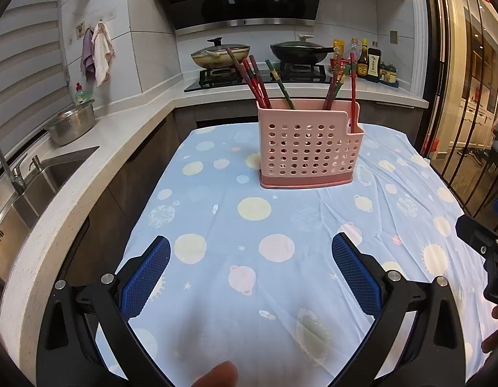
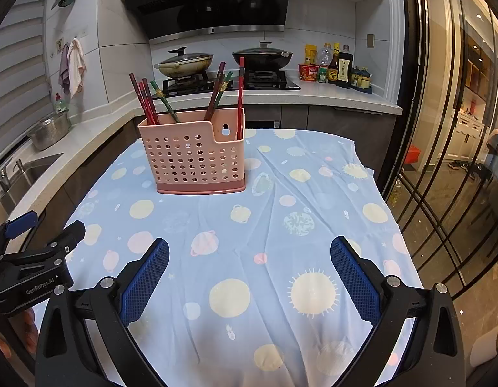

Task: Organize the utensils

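Chopsticks [image 1: 260, 85] in pink holder [image 1: 308, 148] | well ahead of both tongs [image 1: 250, 269] [image 2: 249, 269], spread wide

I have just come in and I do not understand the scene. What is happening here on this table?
A person holds two grippers over a table with a blue cloth. The left gripper and the right gripper are both open and empty. A pink holder stands on the cloth ahead of them, and all the chopsticks stand inside it. No utensil lies loose on the cloth, so the tidying looks either finished or not started.
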`<state>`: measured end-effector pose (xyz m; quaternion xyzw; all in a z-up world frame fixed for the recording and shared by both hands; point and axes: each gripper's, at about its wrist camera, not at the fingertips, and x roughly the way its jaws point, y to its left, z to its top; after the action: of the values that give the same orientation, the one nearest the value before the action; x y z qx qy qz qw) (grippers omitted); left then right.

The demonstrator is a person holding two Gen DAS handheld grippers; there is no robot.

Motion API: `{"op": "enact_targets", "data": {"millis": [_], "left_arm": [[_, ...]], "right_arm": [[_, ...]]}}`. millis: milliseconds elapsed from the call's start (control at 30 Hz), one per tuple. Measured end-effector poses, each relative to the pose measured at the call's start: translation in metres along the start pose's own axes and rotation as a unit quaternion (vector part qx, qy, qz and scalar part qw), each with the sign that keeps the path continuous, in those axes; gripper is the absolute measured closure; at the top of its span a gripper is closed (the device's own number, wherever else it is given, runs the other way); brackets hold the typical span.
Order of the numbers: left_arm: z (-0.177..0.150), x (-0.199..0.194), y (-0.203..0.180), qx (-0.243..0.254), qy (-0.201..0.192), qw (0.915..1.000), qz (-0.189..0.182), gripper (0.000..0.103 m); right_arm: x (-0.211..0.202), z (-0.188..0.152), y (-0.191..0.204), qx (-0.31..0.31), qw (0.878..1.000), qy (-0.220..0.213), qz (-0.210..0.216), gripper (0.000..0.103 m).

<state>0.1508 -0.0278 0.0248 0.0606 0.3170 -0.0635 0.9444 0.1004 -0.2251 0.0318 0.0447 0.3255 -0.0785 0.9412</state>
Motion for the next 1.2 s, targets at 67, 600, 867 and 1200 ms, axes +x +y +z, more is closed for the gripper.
{"op": "enact_targets", "data": {"millis": [67, 600, 867, 1200], "left_arm": [[-0.0002, -0.0001, 0.0002, -0.001, 0.001, 1.0000, 0.002, 0.007], [0.0026, -0.0056, 0.0015, -0.008, -0.007, 0.9999, 0.012, 0.007], [0.0032, -0.0058, 0.0047, -0.018, -0.007, 0.9997, 0.016, 0.007], [0.0052, -0.0073, 0.0032, -0.016, -0.015, 0.9996, 0.017, 0.007]], "right_arm": [[0.0002, -0.0001, 0.0001, -0.001, 1.000, 0.000, -0.001, 0.006], [-0.0046, 0.0020, 0.0016, -0.004, 1.000, -0.012, -0.006, 0.006], [-0.0036, 0.0017, 0.0018, -0.004, 1.000, -0.012, -0.003, 0.006], [-0.0041, 0.0029, 0.0039, -0.006, 1.000, -0.013, -0.002, 0.006]]}}
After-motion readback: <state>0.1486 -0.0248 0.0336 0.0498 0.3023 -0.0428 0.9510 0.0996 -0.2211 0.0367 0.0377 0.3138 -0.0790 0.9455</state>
